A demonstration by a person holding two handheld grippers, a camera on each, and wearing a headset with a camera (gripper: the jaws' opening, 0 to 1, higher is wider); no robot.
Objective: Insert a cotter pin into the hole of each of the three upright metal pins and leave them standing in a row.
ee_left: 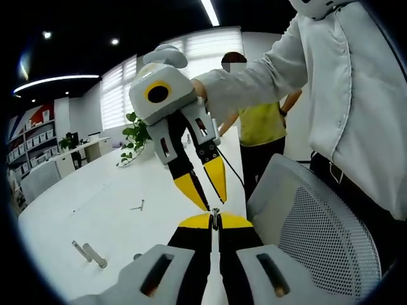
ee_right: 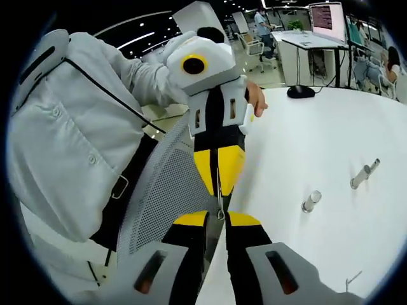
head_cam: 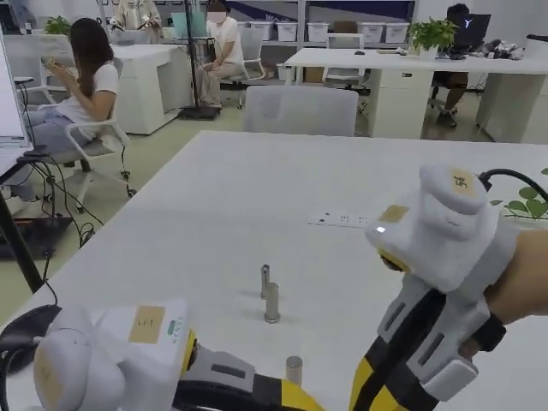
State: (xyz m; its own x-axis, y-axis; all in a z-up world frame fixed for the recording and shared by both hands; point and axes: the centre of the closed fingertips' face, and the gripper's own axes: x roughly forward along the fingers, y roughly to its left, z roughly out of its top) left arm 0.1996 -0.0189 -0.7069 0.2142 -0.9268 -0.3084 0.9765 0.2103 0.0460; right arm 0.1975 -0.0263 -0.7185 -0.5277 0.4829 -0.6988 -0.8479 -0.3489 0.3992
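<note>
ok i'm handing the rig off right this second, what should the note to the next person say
Left tool: shut on a cotter pin, held in the air.
Right tool: jaws open, tips at the cotter pin's free end, facing the left tool.
Three metal pins: upright in a row on the white table, apart from both tools.
Done: one cotter pin is in hand. No metal pin looks fitted, though the holes are too small to see.
Left: a cotter pin into each of the three. A small thin piece on the table may be another one.
</note>
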